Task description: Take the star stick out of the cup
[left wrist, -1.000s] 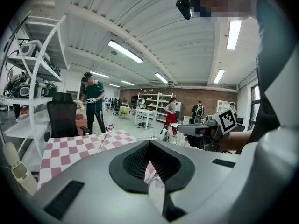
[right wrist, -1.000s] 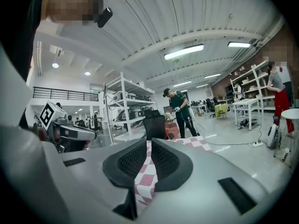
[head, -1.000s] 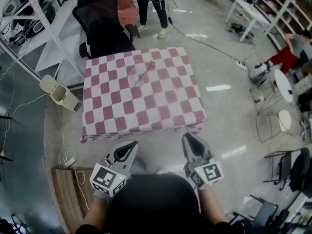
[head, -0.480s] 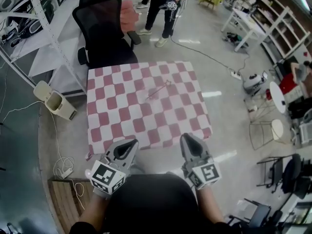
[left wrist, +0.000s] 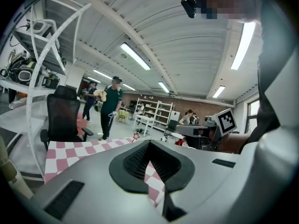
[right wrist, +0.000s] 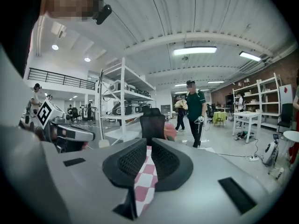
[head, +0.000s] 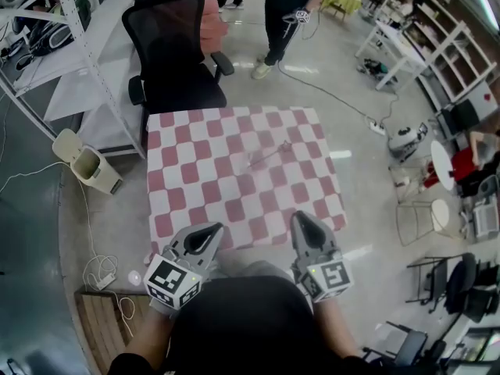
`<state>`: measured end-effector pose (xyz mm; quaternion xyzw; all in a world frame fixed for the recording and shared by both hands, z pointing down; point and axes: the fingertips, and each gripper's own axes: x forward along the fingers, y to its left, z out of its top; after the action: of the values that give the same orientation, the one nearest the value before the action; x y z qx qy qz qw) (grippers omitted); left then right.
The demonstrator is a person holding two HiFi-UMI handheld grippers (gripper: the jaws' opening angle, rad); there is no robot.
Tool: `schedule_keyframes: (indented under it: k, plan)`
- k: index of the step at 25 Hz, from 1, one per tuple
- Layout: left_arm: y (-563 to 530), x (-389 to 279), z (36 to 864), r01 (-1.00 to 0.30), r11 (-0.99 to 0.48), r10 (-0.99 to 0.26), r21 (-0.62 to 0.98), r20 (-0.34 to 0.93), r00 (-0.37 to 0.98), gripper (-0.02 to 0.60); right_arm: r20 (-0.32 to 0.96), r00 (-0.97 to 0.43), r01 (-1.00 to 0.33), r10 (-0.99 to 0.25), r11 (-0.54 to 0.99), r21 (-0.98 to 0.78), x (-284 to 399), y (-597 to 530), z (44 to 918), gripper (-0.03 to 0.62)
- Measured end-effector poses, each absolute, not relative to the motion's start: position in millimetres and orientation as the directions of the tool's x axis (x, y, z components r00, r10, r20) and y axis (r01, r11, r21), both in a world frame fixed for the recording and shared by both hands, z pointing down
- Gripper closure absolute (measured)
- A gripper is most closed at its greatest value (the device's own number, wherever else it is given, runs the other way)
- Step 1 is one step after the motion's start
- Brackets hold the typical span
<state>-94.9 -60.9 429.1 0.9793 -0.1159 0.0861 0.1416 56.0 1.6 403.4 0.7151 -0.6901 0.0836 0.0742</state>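
The left gripper and right gripper are both closed and empty. The star stick sits in the cup, well ahead of them.

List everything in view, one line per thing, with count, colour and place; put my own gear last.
Square table under checked cloth: one, red and white, middle of the floor.
Clear plastic cup: one, transparent, on the table past its middle.
Thin star-topped stick: one, reddish, leaning in the cup.
Mesh office chair: one, black, at the table's far edge.
Lidded bin: one, beige, on the floor left of the table.
Metal shelf rack: one, white, far left.
Standing person: one, dark clothes, beyond the table.
Left tongs: one, grey, near side, shut, empty.
Right tongs: one, grey, near side, shut, empty.
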Motion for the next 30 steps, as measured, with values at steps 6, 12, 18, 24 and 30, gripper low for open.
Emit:
schedule_keyframes:
  k: [6, 12, 18, 24, 30]
  plan:
    - [-71.2, -89.6, 434.1, -0.273, -0.921, -0.218, 0.279, 0.214, 0.952, 0.541, 0.246, 0.015, -0.999, -0.969, -0.022, -0.025, 64.1, -11.6, 411.4, 0.549]
    - [-80.8, -71.7, 435.7, -0.319, -0.904, -0.259, 0.285, 0.231, 0.938, 0.541, 0.276, -0.008, -0.999, -0.961, -0.004, -0.042, 92.7, -24.7, 421.7, 0.549]
    - [-89.3, -51.1, 435.7, -0.387, -0.875, -0.317, 0.291, 0.262, 0.912, 0.541, 0.287, -0.051, -0.995, -0.957, 0.023, -0.100, 128.2, -46.9, 425.0, 0.549]
    - [-98.2, -37.8, 438.4, -0.473, -0.837, -0.392, 0.275, 0.301, 0.869, 0.541, 0.293, -0.083, -0.990, -0.953, 0.045, -0.136, 172.6, -69.0, 444.0, 0.508]
    - [-105.0, -23.9, 442.3, -0.557, -0.788, -0.463, 0.262, 0.343, 0.817, 0.541, 0.367, -0.130, -0.984, -0.921, 0.073, -0.164, 208.8, -94.8, 472.6, 0.453]
